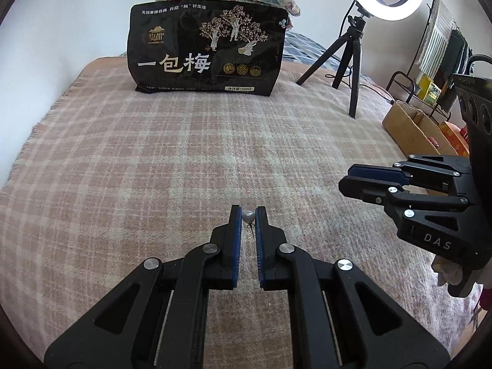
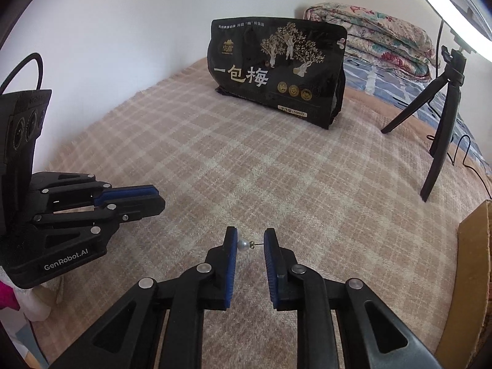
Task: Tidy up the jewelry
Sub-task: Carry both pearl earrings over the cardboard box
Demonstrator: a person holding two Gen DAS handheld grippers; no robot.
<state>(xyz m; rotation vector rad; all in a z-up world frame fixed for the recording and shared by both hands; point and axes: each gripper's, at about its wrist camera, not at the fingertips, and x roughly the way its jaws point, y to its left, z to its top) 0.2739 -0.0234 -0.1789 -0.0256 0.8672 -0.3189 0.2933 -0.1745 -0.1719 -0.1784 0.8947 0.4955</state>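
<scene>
The pink and beige checked woollen blanket [image 1: 153, 153] covers the bed and is the work surface. On it I see no jewellery box, tray or stand, so I judge the task is at an early or middle stage: the pieces are picked up but not yet put in any place.

The left gripper [image 1: 248, 215] has its jaws narrow and holds a small white pearl stud earring with a thin metal post [image 1: 248, 216] at the fingertips, near the middle of the blanket. The post hangs down.

The right gripper [image 2: 249, 236] is just to the right of it, a little apart. Its jaws are a bit wider, and a second white pearl stud earring [image 2: 243, 244] lies across the gap, pearl on one pad and post end at the other. It seems pinched, but I cannot fully exclude that it rests on the blanket.

At the far side stands a large black plastic snack bag with gold trees and white Chinese letters [image 1: 209, 49]. A tiny pale clover-like piece [image 1: 281, 23] sits at its upper right corner; it is too small to tell if it is jewellery. Behind the bag lies a folded floral quilt [image 2: 384, 37]. Far right are a lit white ring light [image 1: 384, 12] on a black tripod [image 1: 353, 61], and off the bed a brown cardboard box [image 1: 406, 123]. Nothing stands between the grippers and the bag.
</scene>
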